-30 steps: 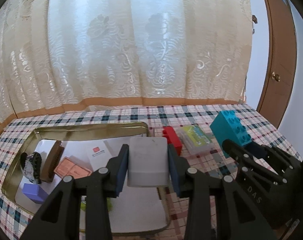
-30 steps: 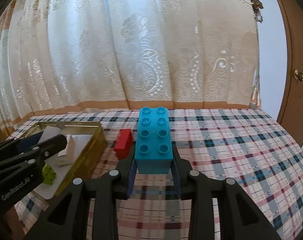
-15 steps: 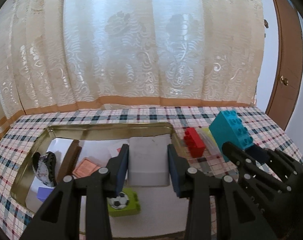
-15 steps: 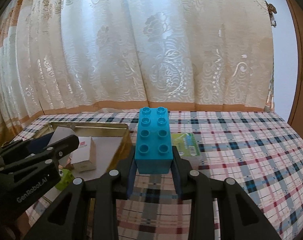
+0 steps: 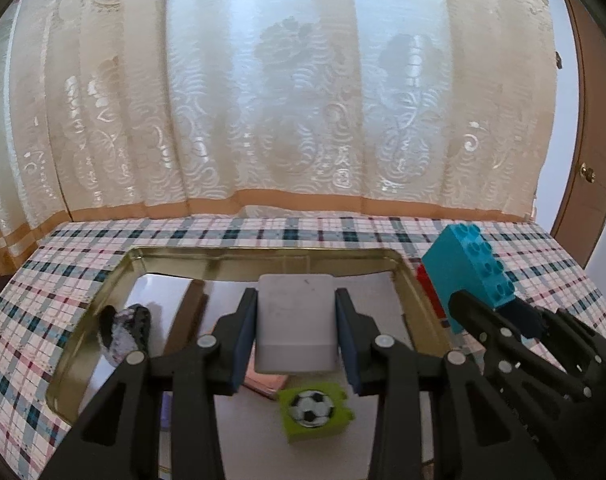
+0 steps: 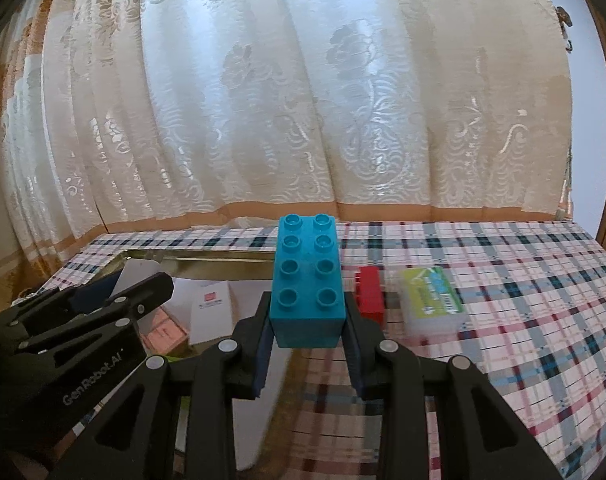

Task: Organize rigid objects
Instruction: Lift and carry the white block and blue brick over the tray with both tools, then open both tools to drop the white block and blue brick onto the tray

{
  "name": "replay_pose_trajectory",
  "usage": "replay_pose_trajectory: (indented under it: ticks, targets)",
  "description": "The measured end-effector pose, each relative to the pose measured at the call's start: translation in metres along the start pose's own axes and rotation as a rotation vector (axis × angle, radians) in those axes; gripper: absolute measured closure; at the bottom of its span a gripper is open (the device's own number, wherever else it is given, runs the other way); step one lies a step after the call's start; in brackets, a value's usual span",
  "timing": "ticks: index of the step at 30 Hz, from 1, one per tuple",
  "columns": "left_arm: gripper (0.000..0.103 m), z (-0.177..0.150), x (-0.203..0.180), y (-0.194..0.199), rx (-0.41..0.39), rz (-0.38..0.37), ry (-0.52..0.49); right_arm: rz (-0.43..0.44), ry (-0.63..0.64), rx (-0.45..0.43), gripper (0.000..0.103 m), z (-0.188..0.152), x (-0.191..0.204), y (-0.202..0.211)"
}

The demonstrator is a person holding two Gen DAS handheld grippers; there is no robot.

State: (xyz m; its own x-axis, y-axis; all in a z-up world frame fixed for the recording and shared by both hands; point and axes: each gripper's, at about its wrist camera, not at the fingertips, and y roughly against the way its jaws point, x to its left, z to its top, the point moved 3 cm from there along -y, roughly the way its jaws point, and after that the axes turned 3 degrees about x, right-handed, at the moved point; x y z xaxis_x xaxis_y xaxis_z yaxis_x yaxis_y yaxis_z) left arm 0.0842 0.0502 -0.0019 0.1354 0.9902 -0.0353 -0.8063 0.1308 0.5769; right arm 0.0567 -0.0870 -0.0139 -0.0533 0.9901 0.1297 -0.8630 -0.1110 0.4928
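- Over the gold tray point(image 5: 407, 292): left gripper point(image 5: 295, 322) pinching a white block point(image 5: 295, 320), held clear of the tray floor.
- Below it on the tray floor: green soccer-ball tile point(image 5: 315, 412), dark speckled lump point(image 5: 127, 332) at left.
- Just right of the tray: right gripper point(image 6: 307, 334) clamped on a teal brick point(image 6: 307, 280), studs up.
- Beyond on the plaid cloth point(image 6: 523, 300): red brick point(image 6: 370, 292), green-labelled case point(image 6: 431, 296) beside it.
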Motion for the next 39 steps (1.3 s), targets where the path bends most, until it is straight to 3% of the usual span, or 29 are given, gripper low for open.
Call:
replay_pose_trajectory:
  ticks: [20, 28, 39]
  targets:
    - [0.066, 0.008, 0.076, -0.020, 0.036, 0.122, 0.098, 0.026, -0.027, 0.077, 0.069, 0.003, 0.050, -0.041]
    - [0.066, -0.001, 0.071, -0.034, 0.117, 0.112, 0.073, -0.063, -0.005, 0.113, 0.069, -0.010, 0.035, -0.045]
    - [0.066, -0.019, 0.057, -0.047, 0.213, 0.132, 0.016, -0.058, 0.021, 0.154, 0.069, -0.012, 0.038, -0.049]
